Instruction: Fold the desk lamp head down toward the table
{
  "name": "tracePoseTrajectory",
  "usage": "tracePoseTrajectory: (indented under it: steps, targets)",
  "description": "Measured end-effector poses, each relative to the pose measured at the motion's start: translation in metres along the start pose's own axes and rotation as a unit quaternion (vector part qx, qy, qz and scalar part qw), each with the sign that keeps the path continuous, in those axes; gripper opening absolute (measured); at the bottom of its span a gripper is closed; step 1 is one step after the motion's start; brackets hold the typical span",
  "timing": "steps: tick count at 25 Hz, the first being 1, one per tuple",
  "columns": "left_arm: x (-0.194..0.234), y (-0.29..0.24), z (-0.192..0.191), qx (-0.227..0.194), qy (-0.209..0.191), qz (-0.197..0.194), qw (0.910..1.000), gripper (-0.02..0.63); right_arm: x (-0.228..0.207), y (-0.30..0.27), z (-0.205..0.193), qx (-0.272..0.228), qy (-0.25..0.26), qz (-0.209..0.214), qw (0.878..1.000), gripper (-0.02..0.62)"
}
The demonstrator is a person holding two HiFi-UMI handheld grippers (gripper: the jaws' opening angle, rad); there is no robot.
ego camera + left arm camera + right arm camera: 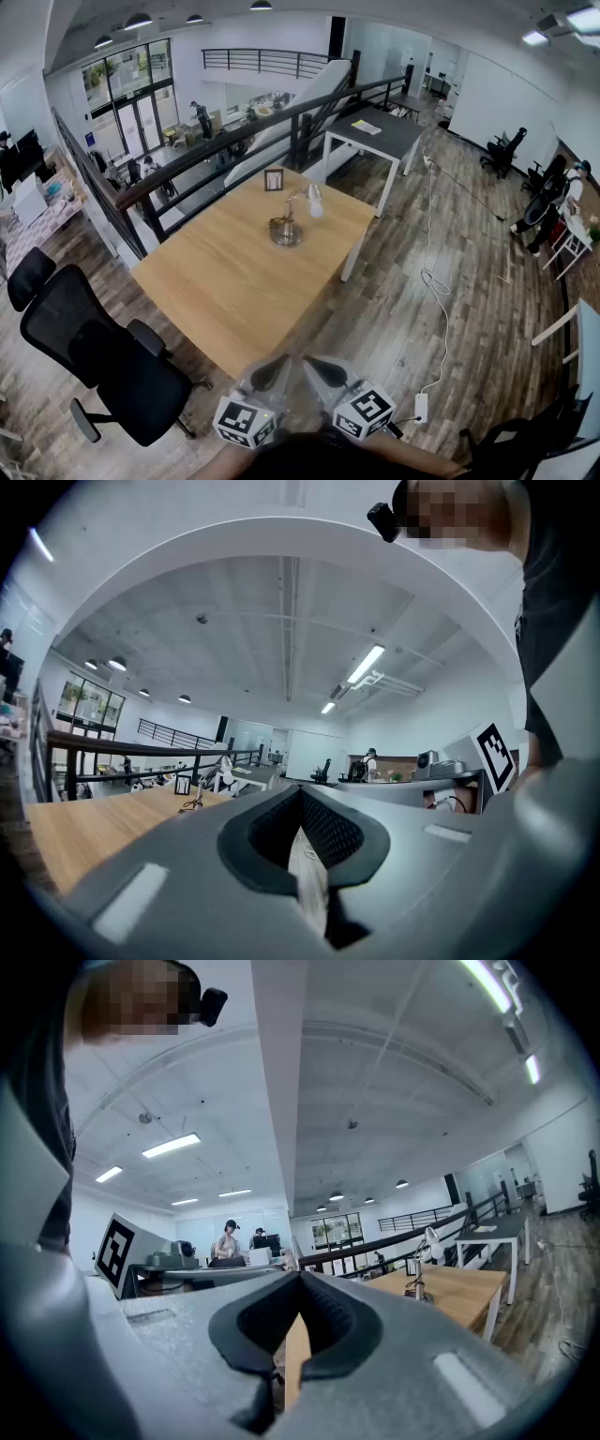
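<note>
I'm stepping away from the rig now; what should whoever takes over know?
Left hand-held gripper: shut, empty, by the table's near corner.
Right hand-held gripper: shut, empty, beside it.
Silver desk lamp: stands at the far end of the light wooden table, head raised.
Done: nothing yet.
Left: reach the lamp, fold its head down toward the table.

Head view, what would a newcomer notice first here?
The big wooden table fills the middle, with a small desk lamp standing near its far end, its head raised. At the bottom edge, the left gripper and right gripper sit side by side, both shut and empty, far from the lamp.
</note>
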State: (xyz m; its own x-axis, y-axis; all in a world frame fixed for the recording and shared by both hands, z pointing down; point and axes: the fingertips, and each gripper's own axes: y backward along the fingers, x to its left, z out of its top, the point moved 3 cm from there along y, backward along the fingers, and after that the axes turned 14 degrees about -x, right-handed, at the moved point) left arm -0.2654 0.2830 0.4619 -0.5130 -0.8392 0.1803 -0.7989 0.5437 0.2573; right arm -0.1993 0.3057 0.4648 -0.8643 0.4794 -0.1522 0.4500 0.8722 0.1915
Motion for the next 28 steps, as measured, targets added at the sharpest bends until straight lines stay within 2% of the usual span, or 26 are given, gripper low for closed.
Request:
tracePoseTrajectory:
  steps: [8, 16, 24, 28]
  targets:
    - [-0.005, 0.001, 0.002, -0.002, -0.001, -0.003, 1.0, 0.002, 0.003, 0.003, 0.004, -0.004, 0.003, 0.001, 1.0, 0.002]
    - [-0.014, -0.013, -0.01, 0.004, 0.008, -0.007, 0.9999, 0.002, -0.014, 0.014, 0.004, -0.013, -0.011, -0.006, 1.0, 0.002]
    - [-0.019, -0.053, -0.027, 0.005, 0.01, 0.003, 0.9999, 0.002, -0.059, 0.02, 0.005, -0.021, -0.038, -0.004, 0.999, 0.003]
    - [-0.023, -0.093, -0.038, 0.007, 0.009, 0.005, 0.9999, 0.002, -0.096, 0.021, 0.013, -0.024, -0.038, 0.004, 0.999, 0.003]
